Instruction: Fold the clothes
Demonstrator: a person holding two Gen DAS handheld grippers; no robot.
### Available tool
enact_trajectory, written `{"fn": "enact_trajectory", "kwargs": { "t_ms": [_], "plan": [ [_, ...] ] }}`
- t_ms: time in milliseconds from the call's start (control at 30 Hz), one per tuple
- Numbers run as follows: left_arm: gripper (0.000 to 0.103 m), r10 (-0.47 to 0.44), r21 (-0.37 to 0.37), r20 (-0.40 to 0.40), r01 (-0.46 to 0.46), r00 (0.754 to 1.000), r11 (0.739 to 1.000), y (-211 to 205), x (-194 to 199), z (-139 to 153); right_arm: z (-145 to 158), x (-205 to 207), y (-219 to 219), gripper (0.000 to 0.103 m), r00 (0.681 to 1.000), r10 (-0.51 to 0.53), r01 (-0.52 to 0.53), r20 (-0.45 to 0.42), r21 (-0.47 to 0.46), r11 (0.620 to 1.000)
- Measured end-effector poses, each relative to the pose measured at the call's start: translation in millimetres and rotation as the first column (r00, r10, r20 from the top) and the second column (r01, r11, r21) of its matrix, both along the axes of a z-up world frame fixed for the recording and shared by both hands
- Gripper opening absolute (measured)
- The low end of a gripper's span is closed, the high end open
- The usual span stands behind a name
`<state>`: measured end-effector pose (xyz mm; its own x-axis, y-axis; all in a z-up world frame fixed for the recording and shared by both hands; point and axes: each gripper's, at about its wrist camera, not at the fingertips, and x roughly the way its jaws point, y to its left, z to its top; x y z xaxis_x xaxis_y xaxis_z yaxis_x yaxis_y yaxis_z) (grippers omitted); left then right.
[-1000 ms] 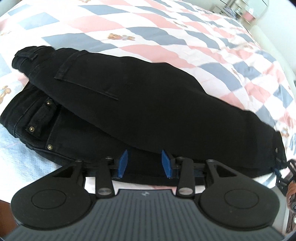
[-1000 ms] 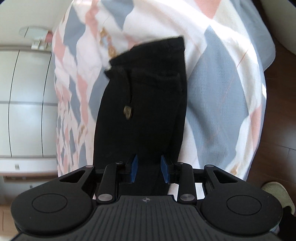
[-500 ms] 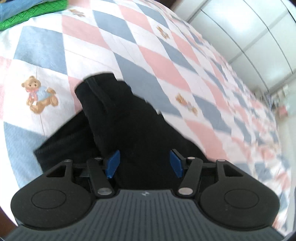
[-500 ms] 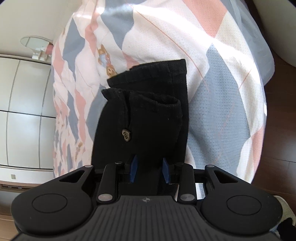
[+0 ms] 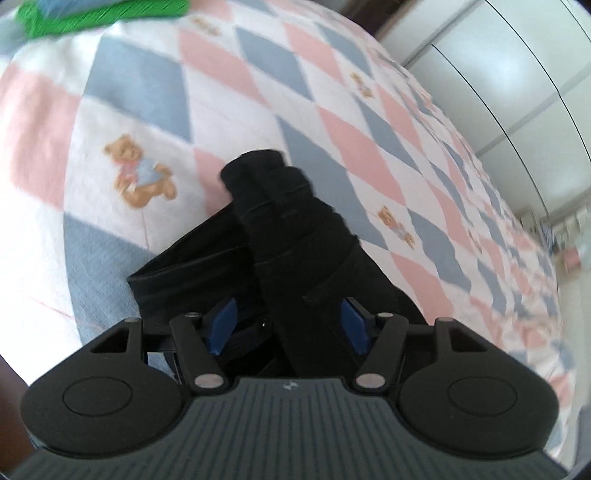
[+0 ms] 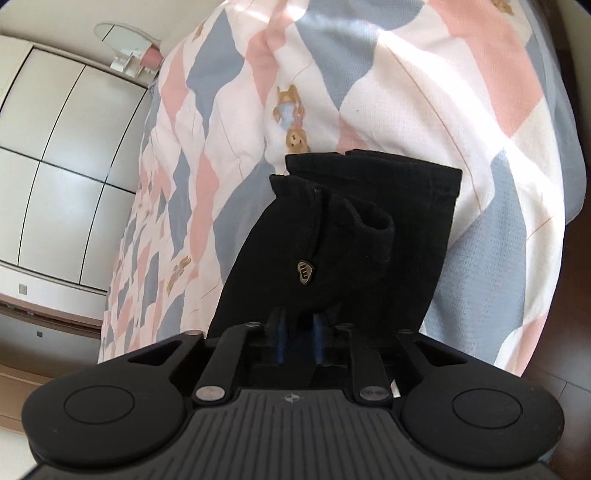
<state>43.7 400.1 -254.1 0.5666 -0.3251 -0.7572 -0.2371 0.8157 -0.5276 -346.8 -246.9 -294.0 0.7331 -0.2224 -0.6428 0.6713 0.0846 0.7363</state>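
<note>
Black jeans [image 5: 291, 240] lie folded on the patchwork quilt [image 5: 140, 92]. In the left wrist view my left gripper [image 5: 290, 325] is open, its blue pads wide apart on either side of the top fold of the jeans. In the right wrist view the jeans [image 6: 332, 236] hang down from my right gripper [image 6: 299, 336], with a small brass heart charm [image 6: 305, 274] showing. The right gripper's blue pads stand close together with black denim pinched between them.
A green and blue folded garment [image 5: 103, 14] lies at the quilt's far left. White wardrobe doors [image 5: 517, 74] stand beyond the bed. The bed's edge and dark wooden floor [image 6: 576, 332] show at the right in the right wrist view.
My left gripper has opened wider and swung from the jeans' long side toward one end. My right gripper has stayed pinched on the denim and lifted, so the hem end hangs more freely.
</note>
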Motion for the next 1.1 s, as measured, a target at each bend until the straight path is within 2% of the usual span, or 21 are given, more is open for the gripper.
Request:
{"fn": "enact_trajectory", "kwargs": {
  "t_ms": [67,133,200,300,500,667,733,833,867,900,933,967,1033,1100],
  "plan": [
    [0.056,0.005,-0.016,0.019,-0.004,1.000,1.000,-2,9,-6,-3,-3,3,0.030,1.000,-0.008,0.008,0.001,0.011,1.000],
    [0.049,-0.003,-0.027,0.015,0.003,1.000,1.000,-6,19,-14,-7,-9,6,0.030,1.000,-0.015,0.015,0.010,0.032,0.999],
    [0.034,-0.008,-0.026,0.009,0.008,1.000,1.000,-9,24,-17,-10,-15,9,0.032,1.000,-0.026,0.025,0.017,0.052,0.998],
    [0.022,-0.026,-0.021,0.053,0.027,0.998,0.999,-9,20,-10,-12,-25,14,0.032,0.998,-0.041,0.036,0.055,0.072,0.997],
    [0.023,-0.027,-0.011,0.024,0.027,0.999,1.000,-9,18,-12,-16,-40,16,0.032,0.984,-0.126,0.111,0.130,0.120,0.987],
    [0.026,-0.049,0.021,0.011,0.049,0.999,0.999,-14,23,-14,-18,-41,6,0.032,0.981,-0.163,0.153,0.108,0.096,0.984],
    [0.029,-0.063,0.039,0.005,0.063,0.998,0.997,-16,24,-15,-22,-39,-1,0.032,0.985,-0.162,0.154,0.065,0.110,0.982],
    [0.028,-0.102,0.087,0.001,0.101,0.995,0.991,-23,27,-13,-29,-35,-9,0.037,0.987,-0.158,0.155,0.014,0.117,0.981],
    [0.020,-0.121,0.105,0.010,0.119,0.993,0.987,-25,28,-9,-29,-33,-11,0.035,0.987,-0.159,0.156,0.014,0.104,0.982],
    [0.013,-0.142,0.108,0.029,0.138,0.989,0.984,-26,27,-2,-28,-31,-14,0.028,0.987,-0.160,0.158,0.016,0.089,0.984],
    [0.012,-0.163,0.105,0.056,0.156,0.985,0.982,-28,26,7,-23,-27,-18,0.004,0.988,-0.156,0.156,0.011,0.052,0.986],
    [0.011,-0.178,0.103,0.088,0.168,0.980,0.980,-28,22,17,-13,-23,-21,0.003,0.992,-0.129,0.129,0.002,0.005,0.992],
    [0.009,-0.196,0.097,0.155,0.183,0.968,0.978,-27,11,39,19,-11,-21,0.002,0.999,-0.039,0.039,0.003,-0.148,0.988],
    [0.009,-0.196,0.093,0.192,0.181,0.962,0.979,-24,-3,48,53,-2,-18,0.002,0.998,0.056,-0.053,0.000,-0.312,0.948]
  ]
}}
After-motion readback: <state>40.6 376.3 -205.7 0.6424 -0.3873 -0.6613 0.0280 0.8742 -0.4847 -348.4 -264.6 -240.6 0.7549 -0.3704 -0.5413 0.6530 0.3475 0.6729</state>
